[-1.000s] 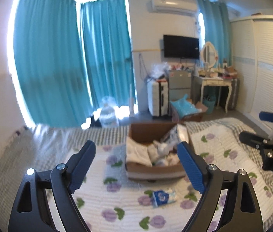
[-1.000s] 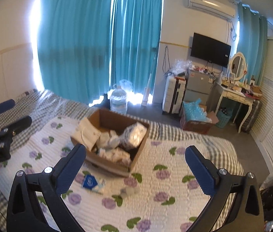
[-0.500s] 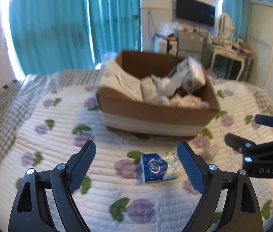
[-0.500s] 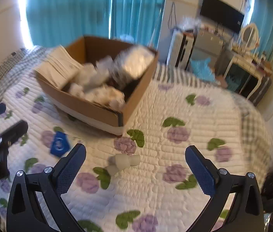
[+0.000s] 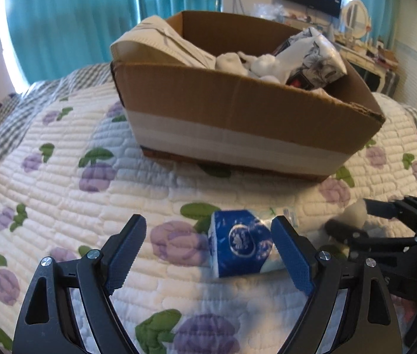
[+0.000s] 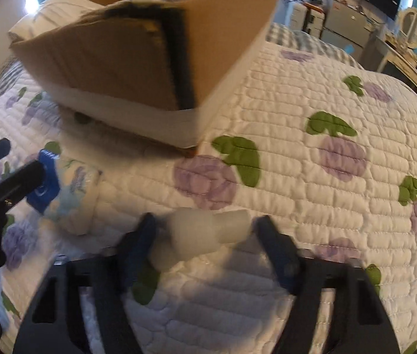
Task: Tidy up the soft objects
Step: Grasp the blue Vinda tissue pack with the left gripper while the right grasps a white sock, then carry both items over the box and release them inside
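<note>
I keep left gripper [image 5: 208, 243] released, blue plastic tissue pack [image 5: 242, 246] on floral quilt [image 5: 60, 183] at 1 o'clock. Right gripper [image 6: 207, 231] unclenched around white rolled socks [image 6: 205, 233]; brown cardboard box [image 5: 238, 118] at 12.

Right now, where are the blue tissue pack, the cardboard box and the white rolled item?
blue tissue pack [image 5: 239, 243], left wrist view, on its blue printed end face.
cardboard box [image 5: 238, 109], left wrist view, on its near brown wall.
white rolled item [image 6: 205, 231], right wrist view, on its middle.
</note>
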The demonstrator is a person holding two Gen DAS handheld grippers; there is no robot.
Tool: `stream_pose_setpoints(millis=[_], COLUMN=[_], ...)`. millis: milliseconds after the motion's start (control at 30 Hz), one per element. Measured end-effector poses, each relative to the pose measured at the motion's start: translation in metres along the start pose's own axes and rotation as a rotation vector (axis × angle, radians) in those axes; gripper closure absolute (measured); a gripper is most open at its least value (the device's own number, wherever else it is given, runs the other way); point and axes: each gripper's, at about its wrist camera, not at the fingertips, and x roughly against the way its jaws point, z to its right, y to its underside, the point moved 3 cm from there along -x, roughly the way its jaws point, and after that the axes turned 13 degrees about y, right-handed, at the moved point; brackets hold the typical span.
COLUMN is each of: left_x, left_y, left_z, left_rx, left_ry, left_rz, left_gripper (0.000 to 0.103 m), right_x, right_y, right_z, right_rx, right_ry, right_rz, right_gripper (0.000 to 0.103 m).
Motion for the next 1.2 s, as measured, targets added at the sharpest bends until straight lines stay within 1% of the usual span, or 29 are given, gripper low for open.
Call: stream_pose_setpoints(millis=[33,67,167,233,300,333,400,533,567,667,700,733,767,900,1000,1067,1133,1200], left_x=[0.001,0.001,-0.001,-0.003,-0.007,-0.01,-0.017,-0.033,-0.036,-0.045,-0.045,-0.044,-0.043,-0.029,-0.007,0.009,0.027,0.043], left_y=[0.002,0.004,0.009,0.013,0.015,0.016,0.016,0.013,0.013,0.016,0.017,0.018,0.018,0.023,0.024,0.021,0.018,0.013], left_z=[0.001,0.003,0.009,0.017,0.024,0.028,0.034,0.035,0.035,0.036,0.036,0.036,0.036,0.04,0.041,0.037,0.032,0.028], left_rx=[-0.001,-0.005,-0.02,-0.026,-0.036,-0.047,-0.056,-0.043,-0.043,-0.064,-0.074,-0.081,-0.09,-0.13,-0.159,-0.162,-0.157,-0.163], left_ry=[0.008,0.017,0.037,0.056,0.07,0.074,0.077,0.068,0.065,0.052,0.047,0.046,0.052,0.072,0.085,0.09,0.092,0.101], left_rz=[-0.005,-0.014,-0.042,-0.062,-0.072,-0.079,-0.087,-0.085,-0.084,-0.088,-0.082,-0.078,-0.08,-0.092,-0.072,-0.056,-0.038,-0.023], left_gripper=[0.015,0.015,0.015,0.015,0.015,0.015,0.015,0.016,0.018,0.019,0.02,0.029,0.029,0.03,0.03,0.03,0.03,0.03], right_x=[0.001,0.002,0.01,0.025,0.041,0.044,0.046,0.046,0.047,0.047,0.047,0.049,0.05,0.057,0.069,0.079,0.092,0.103], right_y=[0.001,0.001,0.003,0.004,0.003,0.003,0.004,0.003,0.003,0.003,0.003,0.002,0.003,0.007,0.012,0.015,0.019,0.023], right_z=[-0.002,-0.002,-0.002,0.003,0.007,0.008,0.009,0.014,0.014,0.018,0.013,0.013,0.013,0.013,0.01,0.01,0.011,0.011], right_rx=[0.004,0.006,0.004,-0.005,-0.034,-0.041,-0.045,-0.055,-0.056,-0.06,-0.061,-0.062,-0.063,-0.085,-0.098,-0.102,-0.137,-0.151], right_ry=[-0.008,-0.002,0.025,0.064,0.062,0.058,0.056,0.05,0.049,0.051,0.054,0.055,0.055,0.05,0.048,0.049,0.025,0.028], right_rz=[0.005,0.009,0.036,0.076,0.131,0.141,0.145,0.135,0.138,0.148,0.152,0.156,0.158,0.168,0.188,0.2,0.212,0.219], right_gripper=[0.05,0.054,0.064,0.071,0.071,0.071,0.072,0.072,0.072,0.072,0.072,0.072,0.072,0.072,0.072,0.072,0.072,0.072])
